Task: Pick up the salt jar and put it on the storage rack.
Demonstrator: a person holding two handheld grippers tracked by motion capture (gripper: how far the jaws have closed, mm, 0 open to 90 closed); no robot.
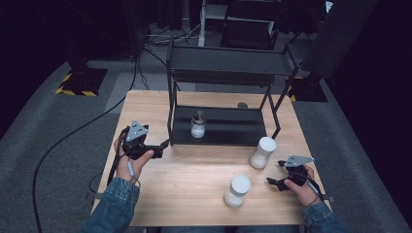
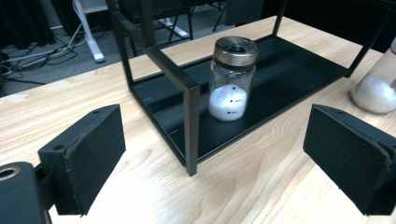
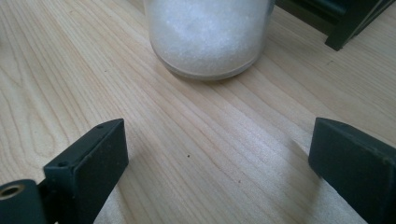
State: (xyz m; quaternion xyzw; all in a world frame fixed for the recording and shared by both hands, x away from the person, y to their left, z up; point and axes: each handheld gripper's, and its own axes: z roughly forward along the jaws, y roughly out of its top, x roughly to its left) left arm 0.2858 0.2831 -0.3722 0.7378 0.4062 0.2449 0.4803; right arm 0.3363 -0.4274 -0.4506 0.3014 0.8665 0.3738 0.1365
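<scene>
A wooden table [image 1: 194,179] carries a black two-tier rack [image 1: 223,73] at its far side. On the rack's bottom shelf [image 2: 285,70] stands a small glass jar [image 2: 232,79] with a metal lid, part-filled with white powder. Two white-lidded jars of powder stand on the table: one [image 1: 263,152] just in front of the rack's right end, the other [image 1: 237,191] nearer the person. The left hand-held gripper [image 2: 215,158] faces the rack corner, jaws wide apart and empty. The right hand-held gripper [image 3: 219,172], jaws likewise spread, points at a jar base [image 3: 208,37].
</scene>
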